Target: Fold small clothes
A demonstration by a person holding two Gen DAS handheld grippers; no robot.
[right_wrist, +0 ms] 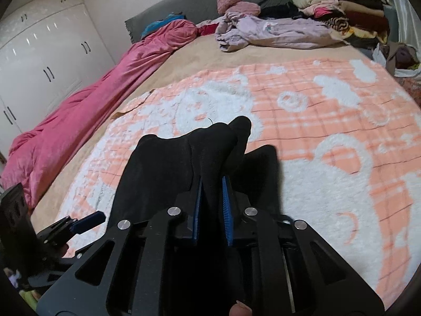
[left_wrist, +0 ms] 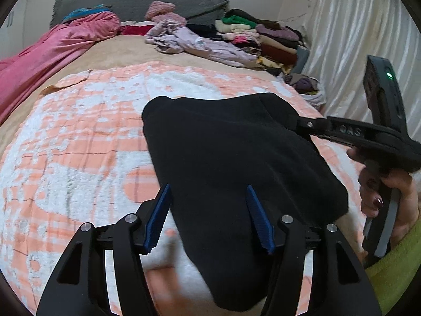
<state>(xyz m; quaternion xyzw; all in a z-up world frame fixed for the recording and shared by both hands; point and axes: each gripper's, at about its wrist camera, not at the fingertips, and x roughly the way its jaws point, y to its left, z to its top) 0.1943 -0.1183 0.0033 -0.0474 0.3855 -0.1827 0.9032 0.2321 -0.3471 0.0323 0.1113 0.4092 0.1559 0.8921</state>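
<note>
A black garment (left_wrist: 236, 158) lies partly folded on the orange-and-white blanket (left_wrist: 79, 137). My left gripper (left_wrist: 209, 194) is open, its blue pads either side of the garment's near part, not closed on it. My right gripper (right_wrist: 211, 187) is shut on a bunched edge of the black garment (right_wrist: 210, 144) and lifts it off the blanket (right_wrist: 329, 131). In the left wrist view the right gripper (left_wrist: 294, 122) reaches in from the right, its tips buried in the garment's far right corner. The left gripper (right_wrist: 89, 220) shows at the lower left of the right wrist view.
A pink duvet (left_wrist: 52, 52) runs along the bed's left side. A lilac garment heap (left_wrist: 200, 42) and a stack of folded clothes (left_wrist: 263, 36) sit at the far end by the grey headboard (left_wrist: 136, 0). White curtain (left_wrist: 355, 26) on the right; white wardrobe (right_wrist: 39, 52) on the left.
</note>
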